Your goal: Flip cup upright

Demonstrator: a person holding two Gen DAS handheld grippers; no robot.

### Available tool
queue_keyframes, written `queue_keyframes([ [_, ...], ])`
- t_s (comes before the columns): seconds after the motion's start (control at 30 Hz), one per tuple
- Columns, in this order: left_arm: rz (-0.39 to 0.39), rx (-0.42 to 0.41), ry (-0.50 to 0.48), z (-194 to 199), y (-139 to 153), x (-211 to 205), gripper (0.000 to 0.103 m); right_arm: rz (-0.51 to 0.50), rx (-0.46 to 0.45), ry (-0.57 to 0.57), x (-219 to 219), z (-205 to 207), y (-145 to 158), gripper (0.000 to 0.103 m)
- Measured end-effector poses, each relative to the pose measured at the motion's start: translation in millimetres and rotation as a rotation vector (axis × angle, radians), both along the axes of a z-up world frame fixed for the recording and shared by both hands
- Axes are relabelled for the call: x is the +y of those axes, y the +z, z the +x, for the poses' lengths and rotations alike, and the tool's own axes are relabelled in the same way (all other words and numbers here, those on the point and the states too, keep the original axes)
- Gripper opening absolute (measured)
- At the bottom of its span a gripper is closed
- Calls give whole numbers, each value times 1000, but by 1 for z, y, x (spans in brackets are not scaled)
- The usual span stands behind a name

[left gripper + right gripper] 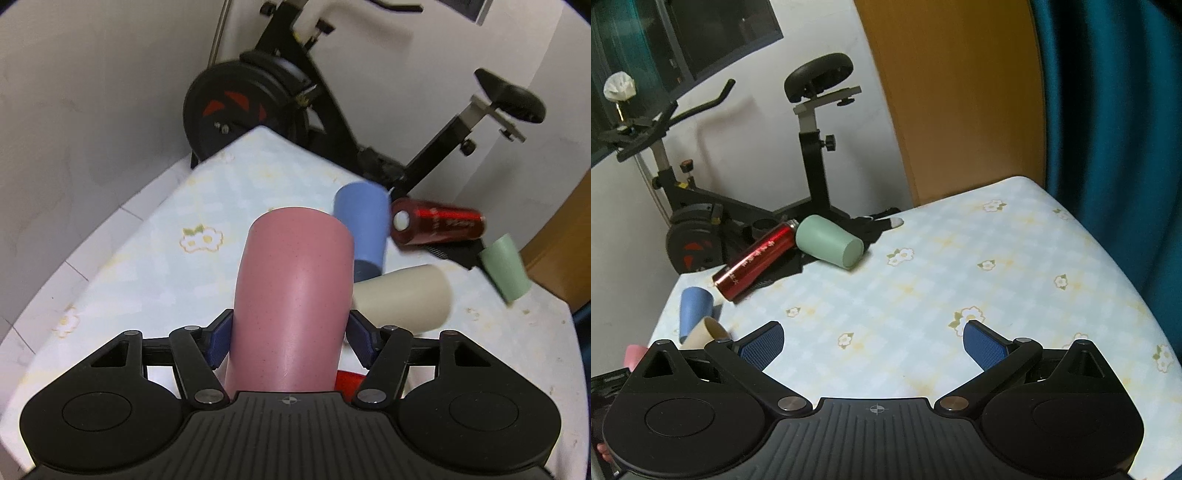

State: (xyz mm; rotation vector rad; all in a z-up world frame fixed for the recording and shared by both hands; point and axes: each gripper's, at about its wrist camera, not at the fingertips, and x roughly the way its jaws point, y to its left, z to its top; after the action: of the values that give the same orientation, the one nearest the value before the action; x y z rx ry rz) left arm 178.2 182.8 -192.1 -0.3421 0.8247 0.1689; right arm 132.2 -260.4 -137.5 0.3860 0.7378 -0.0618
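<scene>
My left gripper (288, 341) is shut on a pink cup (291, 295), its blue pads pressed on both sides; the cup points away from the camera over the flowered table (155, 229). Whether it touches the table is hidden. A sliver of the pink cup shows in the right wrist view (633, 352). My right gripper (873, 345) is open and empty above the table (960, 258). A blue cup (364, 225) (693, 306) stands upside down. A beige cup (404, 299) (705, 332) and a green cup (506, 267) (829, 240) lie on their sides.
A red bottle (437, 225) (757, 260) lies on its side on a black cloth (458, 253) near the table's far edge. An exercise bike (295, 96) (809, 147) stands just beyond the table. A wooden panel (960, 96) and a teal curtain (1115, 110) stand to the right.
</scene>
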Motion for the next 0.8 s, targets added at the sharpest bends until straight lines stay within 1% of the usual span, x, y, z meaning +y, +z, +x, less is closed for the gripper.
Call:
queue_keyframes([
  [0.13,41,-45,-37,-21,31,-31,67,4,-26,2,-9,-11,4,103],
  [0.2,50,-66,-63,-32,38,-57,67,-10,-37,4,-14,-13,4,103],
  [0.23,43,-61,-79,-35,38,-71,67,-23,-41,5,-17,-15,4,103],
  [0.37,-43,-28,-169,-36,28,-133,67,-64,-29,0,-34,-18,-1,103],
  [0.43,-62,-20,-204,-27,22,-168,67,-78,-26,-2,-44,-21,-4,103],
  [0.53,-72,5,-248,-7,5,-223,67,-108,-15,-18,-60,-25,-11,103],
  [0.63,-65,54,-295,11,-15,-271,67,-108,8,-35,-78,-27,-21,103],
  [0.73,-36,66,-347,26,-30,-308,67,-103,33,-68,-99,-31,-31,103],
  [0.8,-45,83,-359,36,-41,-323,67,-103,46,-87,-112,-33,-38,103],
])
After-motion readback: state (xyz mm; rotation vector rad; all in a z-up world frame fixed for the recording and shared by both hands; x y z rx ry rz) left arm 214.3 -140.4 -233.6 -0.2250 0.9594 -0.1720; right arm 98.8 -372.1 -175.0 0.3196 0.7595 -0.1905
